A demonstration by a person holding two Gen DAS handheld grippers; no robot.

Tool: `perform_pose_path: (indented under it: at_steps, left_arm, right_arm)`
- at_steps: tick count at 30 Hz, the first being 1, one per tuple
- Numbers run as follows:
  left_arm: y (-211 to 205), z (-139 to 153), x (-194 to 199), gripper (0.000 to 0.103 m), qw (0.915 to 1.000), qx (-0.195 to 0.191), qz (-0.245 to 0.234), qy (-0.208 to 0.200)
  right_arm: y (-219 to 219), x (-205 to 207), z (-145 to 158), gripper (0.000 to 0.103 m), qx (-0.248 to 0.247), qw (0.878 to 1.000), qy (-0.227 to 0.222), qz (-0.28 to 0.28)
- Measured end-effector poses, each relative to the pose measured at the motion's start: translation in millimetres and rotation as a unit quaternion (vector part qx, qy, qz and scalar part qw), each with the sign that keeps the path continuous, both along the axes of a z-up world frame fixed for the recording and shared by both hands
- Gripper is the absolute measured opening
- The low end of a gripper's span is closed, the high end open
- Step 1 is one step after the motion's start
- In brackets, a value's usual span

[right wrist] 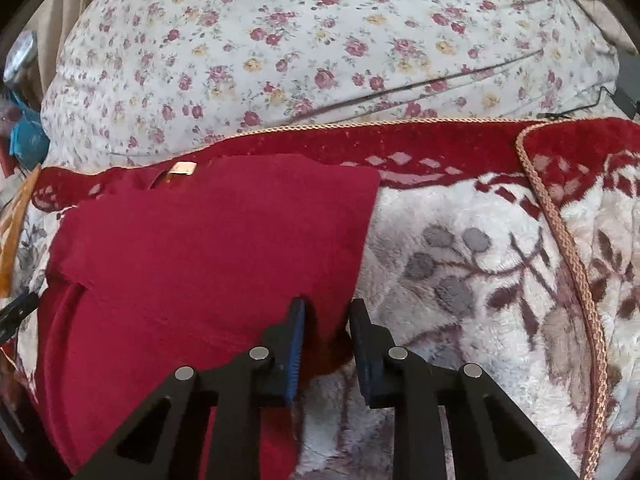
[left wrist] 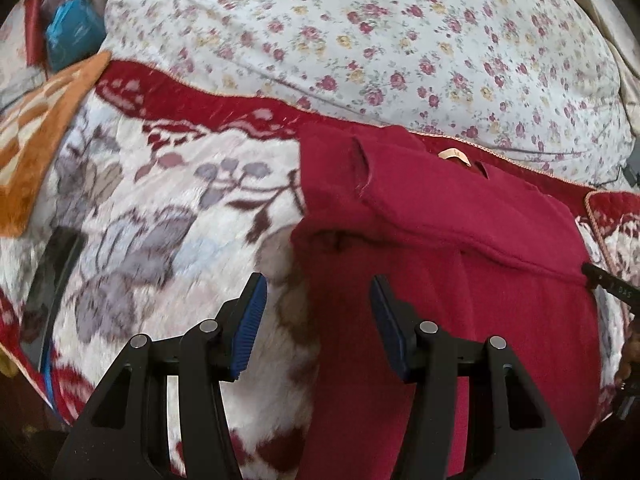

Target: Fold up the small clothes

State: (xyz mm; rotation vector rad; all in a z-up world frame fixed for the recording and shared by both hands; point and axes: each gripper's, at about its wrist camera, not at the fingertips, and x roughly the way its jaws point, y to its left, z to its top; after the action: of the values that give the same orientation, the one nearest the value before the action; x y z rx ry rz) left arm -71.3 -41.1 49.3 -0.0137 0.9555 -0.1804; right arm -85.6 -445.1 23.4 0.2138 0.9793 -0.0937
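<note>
A dark red small garment (left wrist: 460, 280) lies partly folded on a plush red-and-white floral blanket (left wrist: 168, 216), with a sleeve folded across it and a tan neck label (left wrist: 454, 155) at its far edge. My left gripper (left wrist: 318, 294) is open and empty, its jaws straddling the garment's left edge. In the right wrist view the garment (right wrist: 208, 248) fills the left half, label (right wrist: 182, 168) at the top. My right gripper (right wrist: 329, 312) is open, with the garment's right edge lying between its jaws.
A white quilt with small roses (left wrist: 360, 40) lies beyond the blanket. An orange checked cushion (left wrist: 36, 136) and a blue packet (left wrist: 74, 36) sit at the far left. The blanket has a braided cord edge (right wrist: 560, 248) folded over on the right.
</note>
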Motion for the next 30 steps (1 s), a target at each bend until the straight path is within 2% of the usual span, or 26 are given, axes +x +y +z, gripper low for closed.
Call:
perform_pose_path:
  at_steps: [5, 6, 7, 9, 11, 14, 19, 22, 23, 25, 30]
  left_arm:
    - [14, -5, -17, 0.053, 0.9998, -0.01, 0.002, 0.014]
    - [17, -6, -21, 0.053, 0.9997, -0.014, 0.0, 0.021]
    - [21, -7, -25, 0.053, 0.9994, -0.022, -0.004, 0.026]
    - [25, -10, -34, 0.053, 0.9991, -0.024, -0.01, 0.033]
    - [29, -12, -43, 0.053, 0.9985, -0.02, -0.02, 0.047]
    - [34, -9, -60, 0.053, 0.9968, -0.024, -0.045, 0.061]
    - [39, -2, -90, 0.053, 0.9947, -0.006, -0.079, 0.066]
    - [44, -10, -107, 0.053, 0.9924, 0.006, -0.09, 0.084]
    - [46, -13, -112, 0.053, 0.9916, 0.011, -0.091, 0.091]
    - [50, -21, -122, 0.053, 0.9899, 0.019, -0.094, 0.104]
    - [56, -42, -141, 0.053, 0.9842, 0.031, -0.105, 0.139]
  right_arm:
    - [-12, -9, 7, 0.024, 0.048, 0.999, -0.003, -0.021]
    - [-12, -14, 11, 0.027, 0.059, 0.998, -0.002, -0.021]
    - [-11, -20, 14, 0.035, 0.067, 0.998, -0.002, -0.018]
    - [-4, -34, 22, 0.044, 0.082, 0.997, -0.003, -0.001]
    - [3, -53, 26, 0.045, 0.119, 0.993, -0.009, 0.014]
    - [17, -82, 17, 0.045, 0.164, 0.985, 0.024, 0.046]
    - [40, -121, 9, 0.045, 0.15, 0.982, 0.067, 0.098]
    - [44, -140, 9, 0.047, 0.171, 0.976, 0.08, 0.111]
    - [45, -146, 7, 0.051, 0.175, 0.974, 0.087, 0.113]
    - [48, -155, 2, 0.066, 0.175, 0.972, 0.103, 0.114]
    - [58, -180, -24, 0.066, 0.146, 0.967, 0.17, 0.12]
